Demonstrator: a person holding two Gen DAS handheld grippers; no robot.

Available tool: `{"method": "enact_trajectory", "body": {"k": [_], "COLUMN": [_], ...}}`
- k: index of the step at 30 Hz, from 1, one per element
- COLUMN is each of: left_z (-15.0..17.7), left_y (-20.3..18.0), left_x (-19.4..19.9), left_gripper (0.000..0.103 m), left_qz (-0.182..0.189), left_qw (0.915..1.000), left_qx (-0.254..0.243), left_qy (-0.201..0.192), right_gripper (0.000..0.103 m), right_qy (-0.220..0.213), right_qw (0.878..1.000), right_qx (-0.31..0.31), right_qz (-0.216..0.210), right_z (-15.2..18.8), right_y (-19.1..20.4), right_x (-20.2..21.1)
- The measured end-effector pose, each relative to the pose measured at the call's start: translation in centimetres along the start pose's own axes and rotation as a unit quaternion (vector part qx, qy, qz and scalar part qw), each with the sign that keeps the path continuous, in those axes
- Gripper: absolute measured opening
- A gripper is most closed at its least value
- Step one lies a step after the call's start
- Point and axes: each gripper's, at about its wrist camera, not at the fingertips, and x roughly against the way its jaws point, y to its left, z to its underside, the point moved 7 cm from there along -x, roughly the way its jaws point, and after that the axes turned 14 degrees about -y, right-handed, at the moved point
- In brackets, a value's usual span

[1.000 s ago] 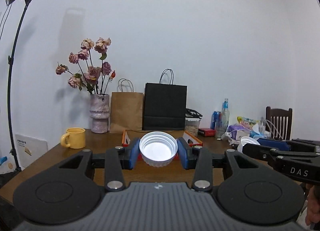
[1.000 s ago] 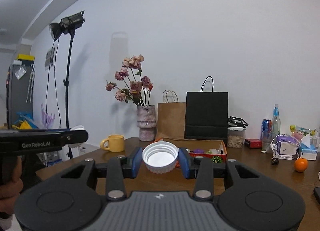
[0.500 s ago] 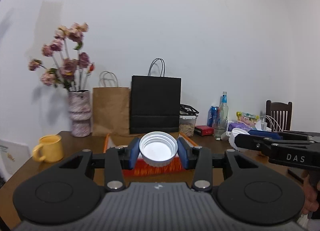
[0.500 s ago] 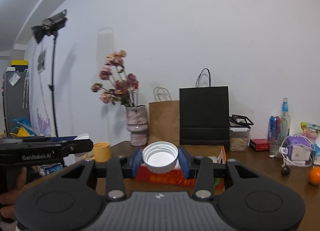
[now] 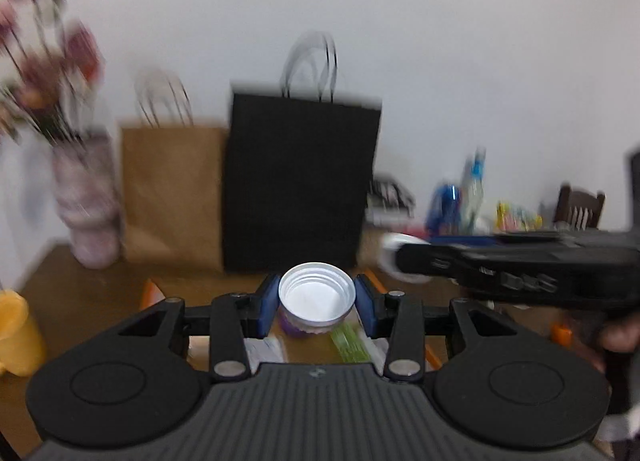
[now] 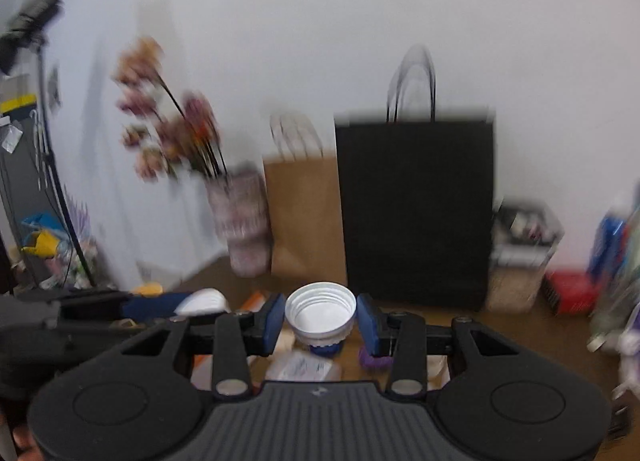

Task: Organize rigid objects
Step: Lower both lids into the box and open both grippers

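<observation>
- The left gripper (image 5: 317,303) pointed a little downward toward the table, its blue pads (image 5: 269,303) pressed against either side of a white cap (image 5: 317,296) that sat open side up between them, so the jaws stood narrow and clamped on it.
- Just below and beyond those jaws lay a purple round thing (image 5: 289,326) and a green packet (image 5: 347,341), both blurred, inside an orange-edged box (image 5: 151,293).
- To the right of the left jaws and slightly ahead, the other gripper's black body crossed the view level, with a hand (image 5: 618,337) wrapped on its grip at the far right edge.
- The right gripper (image 6: 321,319) was tipped downward much the same, and its jaws were likewise narrow and closed on a second white cap (image 6: 321,311), open side up.
- Directly under that cap sat a small blue thing (image 6: 325,350); a purple object (image 6: 374,360) lay just right of it beneath the right pad, and a clear wrapped packet (image 6: 302,371) lay nearer.
- Left of the right jaws, the left tool's dark body reached in level, showing a sliver of white at its tip.
- Beyond both pairs of jaws, against the wall, stood a black paper bag (image 6: 416,209), a brown paper bag (image 6: 306,217) to its left and a mottled vase (image 6: 242,229) of pink flowers further left.
- A yellow mug (image 5: 18,335) stood well left of the left jaws on the wooden table (image 5: 80,285).
- Right of the black bag was a clear container (image 6: 522,257), then a red box (image 6: 570,293); the bottles past it were too blurred to make out.
</observation>
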Motion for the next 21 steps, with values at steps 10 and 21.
{"method": "enact_trajectory", "body": {"k": [10, 21], "left_z": [11.2, 11.0], "left_y": [1.3, 3.3], "left_x": [-12.5, -12.3], "left_gripper": [0.065, 0.074], "left_qz": [0.007, -0.022], "left_qw": [0.9821, 0.9837], "left_qx": [0.024, 0.012], "left_qy": [0.187, 0.178], "right_gripper": [0.040, 0.053], "right_qy": [0.192, 0.191], "right_qw": [0.979, 0.980], "right_qx": [-0.059, -0.040], "right_qz": [0.028, 0.034], "right_z": [10.8, 11.3], "right_y": [-5.9, -5.6], "right_x": [-15.0, -14.6]}}
